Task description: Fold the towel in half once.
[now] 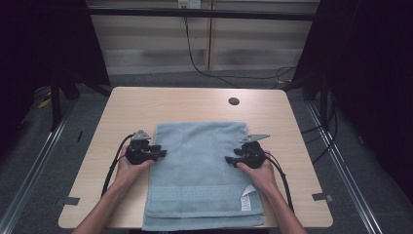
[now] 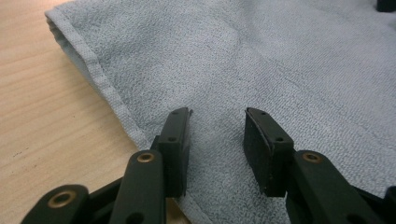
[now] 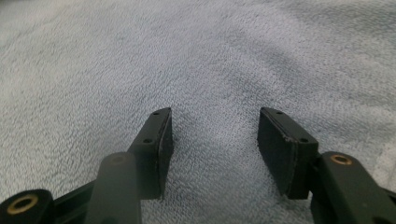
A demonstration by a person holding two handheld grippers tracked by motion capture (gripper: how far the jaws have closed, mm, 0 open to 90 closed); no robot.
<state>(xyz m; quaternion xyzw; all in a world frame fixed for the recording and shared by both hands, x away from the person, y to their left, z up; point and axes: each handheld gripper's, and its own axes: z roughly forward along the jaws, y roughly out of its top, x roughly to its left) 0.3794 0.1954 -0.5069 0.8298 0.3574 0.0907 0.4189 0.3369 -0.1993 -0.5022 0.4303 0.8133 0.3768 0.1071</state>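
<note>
- Light blue towel [image 1: 199, 170] lying flat on the wooden tabletop [image 1: 146, 102], folded at least once; near end overhanging the tabletop's near edge, white label [image 1: 246, 200] turned up at the near right corner.
- Step in hand, by judgement: taking hold of the towel's two side edges for another fold.
- Left claw [image 1: 160, 152] at the towel's left hem, jaws parted, nothing pinched. In the left gripper view [image 2: 217, 135], one jaw just inside the hem, the other over the cloth; pads not pressing.
- Right claw [image 1: 229, 160] just inside the right edge, jaws parted, released; right gripper view [image 3: 215, 140] looking across plain terry between the jaws.
- Advice: slide the lower jaw under all stacked layers at the hem before closing; layered edge visible at the far left corner [image 2: 58, 28], so a shallow bite would likely lift the top layer alone.
- Right claw probably too far over the cloth; back out to the edge first, else a pinch of surface pile only.
- Close both sides at matching points along the length, so the fold line stays square.
- Mind the overhang: lifting unevenly could drag the near end off.
- Pose: both forearms entering from the near side, hands wrapped round the claw bodies, claws pointing inward toward each other, held low and near level over the tabletop, cables trailing back along the wrists.
</note>
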